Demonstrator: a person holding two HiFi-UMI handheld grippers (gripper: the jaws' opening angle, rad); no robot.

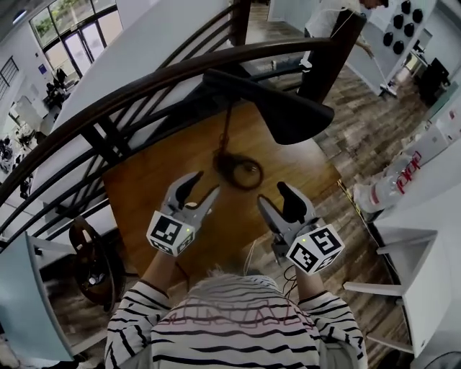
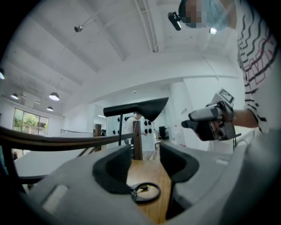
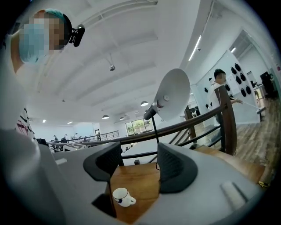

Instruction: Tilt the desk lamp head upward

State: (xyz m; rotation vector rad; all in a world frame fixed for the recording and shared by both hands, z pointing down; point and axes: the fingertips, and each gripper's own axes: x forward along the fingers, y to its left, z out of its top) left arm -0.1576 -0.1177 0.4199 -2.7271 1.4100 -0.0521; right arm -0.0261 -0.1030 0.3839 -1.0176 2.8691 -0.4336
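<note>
The desk lamp stands on the wooden table [image 1: 151, 194]. Its black head [image 1: 277, 108] sits on a thin stem [image 1: 227, 130] above a ring base [image 1: 241, 171]. My left gripper [image 1: 202, 189] is open, just short of the base on its near left, with nothing between its fingers. My right gripper [image 1: 279, 198] is open and empty to the near right of the base. Both are below the head. In the left gripper view the lamp head [image 2: 136, 107] is above the jaws [image 2: 145, 165] and the base ring [image 2: 147, 192] lies between them, farther off. The right gripper view shows the head's pale inside [image 3: 173, 94] above its jaws [image 3: 134, 169].
A dark curved wooden railing [image 1: 144, 86] runs behind the table. A white mug [image 3: 123, 197] sits on the table, seen in the right gripper view. A chair [image 1: 90, 263] stands at the left, white furniture [image 1: 425, 216] at the right. A person [image 1: 328, 14] stands far behind the railing.
</note>
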